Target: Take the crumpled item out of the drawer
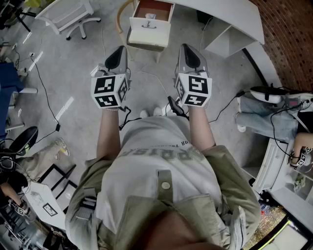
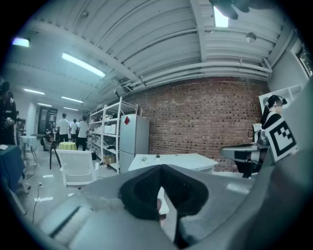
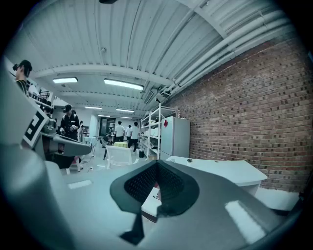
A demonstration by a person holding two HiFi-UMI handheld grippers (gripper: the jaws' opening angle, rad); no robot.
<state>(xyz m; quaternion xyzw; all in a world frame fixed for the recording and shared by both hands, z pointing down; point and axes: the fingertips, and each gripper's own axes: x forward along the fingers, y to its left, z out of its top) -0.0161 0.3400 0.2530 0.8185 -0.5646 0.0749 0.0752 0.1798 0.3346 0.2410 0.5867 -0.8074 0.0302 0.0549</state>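
Observation:
A small cream cabinet (image 1: 149,32) stands on the floor ahead of me, its top drawer (image 1: 154,10) pulled open with a reddish-brown inside. A small pale item (image 1: 150,16) lies in that drawer; its form is too small to make out. My left gripper (image 1: 116,57) and right gripper (image 1: 190,54) are held side by side at chest height, well short of the cabinet. Both are shut with nothing between the jaws. In the left gripper view the black pads (image 2: 146,190) meet, and in the right gripper view the pads (image 3: 168,188) meet too, with the cabinet's front showing below them.
A white desk (image 1: 230,19) stands at the right of the cabinet, against a brick wall (image 1: 293,39). A white office chair (image 1: 68,14) is at the far left. Cables (image 1: 46,93) run across the grey floor. A seated person's legs (image 1: 264,117) are at my right.

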